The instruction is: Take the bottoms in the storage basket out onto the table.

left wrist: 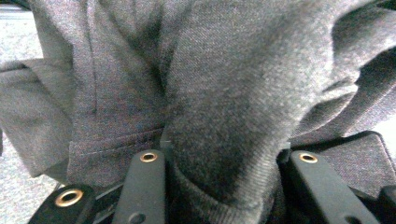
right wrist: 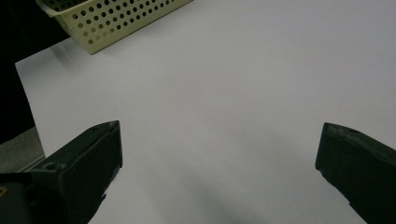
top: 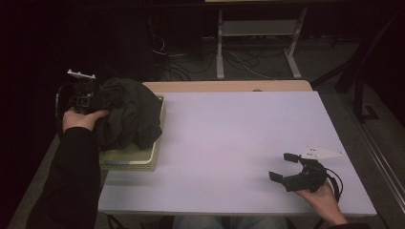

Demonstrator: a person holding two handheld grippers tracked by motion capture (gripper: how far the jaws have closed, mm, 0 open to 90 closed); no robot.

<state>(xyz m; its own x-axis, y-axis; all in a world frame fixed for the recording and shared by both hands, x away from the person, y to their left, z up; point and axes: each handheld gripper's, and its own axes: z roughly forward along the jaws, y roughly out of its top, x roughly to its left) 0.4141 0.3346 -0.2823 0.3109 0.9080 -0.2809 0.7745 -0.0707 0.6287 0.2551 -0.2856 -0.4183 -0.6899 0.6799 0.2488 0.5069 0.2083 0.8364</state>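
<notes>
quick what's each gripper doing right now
Left gripper: closed on the dark grey garment over the basket.
Right gripper: open, holding nothing, above the table.

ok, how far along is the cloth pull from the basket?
Done: the left claw is shut on the dark grey cloth. In hand: the cloth is bunched above the yellow basket, partly draped in it. Left: getting it clear onto the table; the right claw waits open.

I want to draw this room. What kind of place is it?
Probably a workshop or test room, not a home. A plain white table stands on grey carpet, loose cables lie on the floor behind it, and a dark cloth sits in a yellow basket.
</notes>
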